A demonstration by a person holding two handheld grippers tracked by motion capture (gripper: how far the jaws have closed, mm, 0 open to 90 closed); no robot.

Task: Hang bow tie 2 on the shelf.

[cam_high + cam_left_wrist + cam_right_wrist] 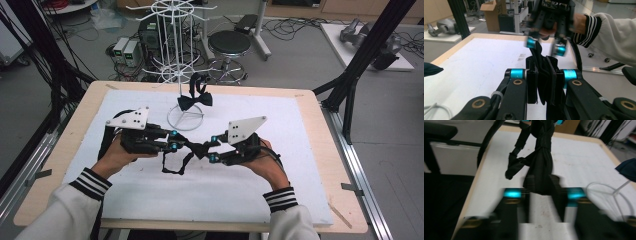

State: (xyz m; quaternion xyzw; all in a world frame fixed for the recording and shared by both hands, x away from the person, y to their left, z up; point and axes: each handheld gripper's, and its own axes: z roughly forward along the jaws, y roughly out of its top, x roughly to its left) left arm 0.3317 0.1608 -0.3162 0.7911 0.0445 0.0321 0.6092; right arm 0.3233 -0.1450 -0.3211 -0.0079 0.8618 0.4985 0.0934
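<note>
A black bow tie [198, 148] hangs in the air over the white mat [150, 190], stretched between my two grippers, with its strap loop [175, 166] drooping below. My left gripper [174, 140] is shut on one wing; in the left gripper view its pads [532, 85] squeeze the folded fabric [541, 62]. My right gripper [213, 148] faces it from the right. In the right gripper view its jaws [541, 195] stand apart with the other wing [540, 170] hanging loose between them. The right gripper [545, 46] shows blurred beyond the tie, its fingertips parted.
A white wire display stand [175, 30] rises at the table's far middle, its ring base [185, 118] on the mat. A second dark bow tie [195, 101] hangs low on it. A black stool [229, 42] and cables lie beyond the table's wooden rim [320, 150].
</note>
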